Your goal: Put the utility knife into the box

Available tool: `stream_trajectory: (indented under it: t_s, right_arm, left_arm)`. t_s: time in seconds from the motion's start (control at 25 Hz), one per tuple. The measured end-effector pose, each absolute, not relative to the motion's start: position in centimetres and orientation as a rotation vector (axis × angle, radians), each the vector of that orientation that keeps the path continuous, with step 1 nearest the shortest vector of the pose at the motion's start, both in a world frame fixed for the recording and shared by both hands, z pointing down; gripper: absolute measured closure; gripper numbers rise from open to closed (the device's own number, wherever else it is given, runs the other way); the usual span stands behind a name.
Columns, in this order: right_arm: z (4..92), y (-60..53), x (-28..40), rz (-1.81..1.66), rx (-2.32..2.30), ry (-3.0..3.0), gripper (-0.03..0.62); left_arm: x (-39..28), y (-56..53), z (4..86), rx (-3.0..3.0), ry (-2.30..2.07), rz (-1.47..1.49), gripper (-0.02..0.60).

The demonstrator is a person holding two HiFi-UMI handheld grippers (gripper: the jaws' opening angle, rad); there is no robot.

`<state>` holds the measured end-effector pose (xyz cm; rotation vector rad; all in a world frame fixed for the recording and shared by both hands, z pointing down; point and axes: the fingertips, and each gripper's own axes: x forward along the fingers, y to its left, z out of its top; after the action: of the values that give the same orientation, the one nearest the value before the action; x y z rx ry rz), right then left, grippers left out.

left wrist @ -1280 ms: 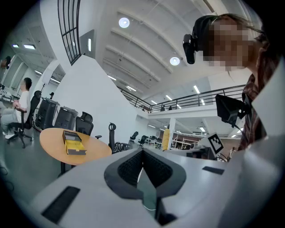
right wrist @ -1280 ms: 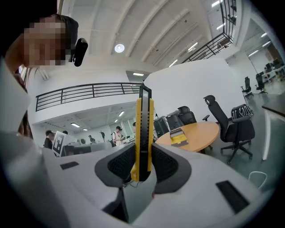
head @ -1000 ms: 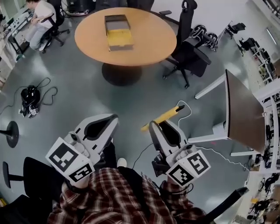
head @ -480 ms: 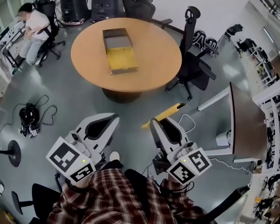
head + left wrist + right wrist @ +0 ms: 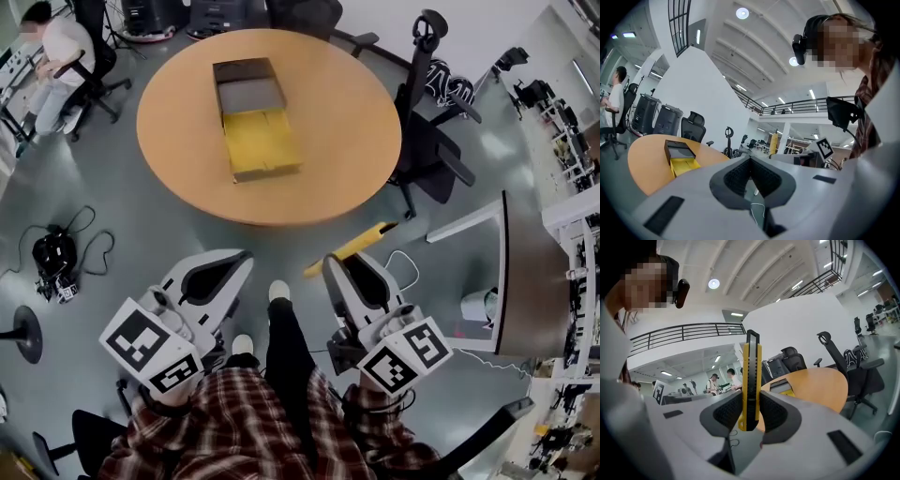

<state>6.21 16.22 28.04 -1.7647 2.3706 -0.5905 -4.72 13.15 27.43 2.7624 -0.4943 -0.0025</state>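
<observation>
A yellow and black utility knife (image 5: 352, 247) juts forward from my right gripper (image 5: 331, 266), which is shut on its lower end; in the right gripper view the knife (image 5: 751, 373) stands upright between the pads. The open box (image 5: 251, 120), with a yellow inside and a dark lid part, lies on the round wooden table (image 5: 347, 141) ahead of both grippers, well apart from them. My left gripper (image 5: 238, 260) is held beside the right one, shut with nothing in it. The box (image 5: 681, 156) shows small in the left gripper view.
A black office chair (image 5: 429, 131) stands at the table's right side. A tilted desk panel (image 5: 525, 272) is at the right. A seated person (image 5: 52, 47) is at the far left, and a small device with cables (image 5: 52, 258) lies on the grey floor.
The table and box have come nearer and lower in the head view. A leg and shoe now show between the grippers. Both grippers keep their hold and pose.
</observation>
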Motion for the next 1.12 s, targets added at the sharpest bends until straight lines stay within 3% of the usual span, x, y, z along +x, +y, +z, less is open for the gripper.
stream_trajectory:
  t_s: [0.56, 1.12]
  right_arm:
    - [26.7, -2.4, 16.3, -0.583, -1.564, 2.587, 0.471]
    - [29.0, -14.6, 13.3, -0.677, -1.518, 2.637, 0.471]
  left_arm:
    - [5.2, -4.2, 26.2, 2.710, -0.750, -0.087, 0.572]
    - [0.9, -14.7, 28.1, 2.636, -0.848, -0.057, 0.571]
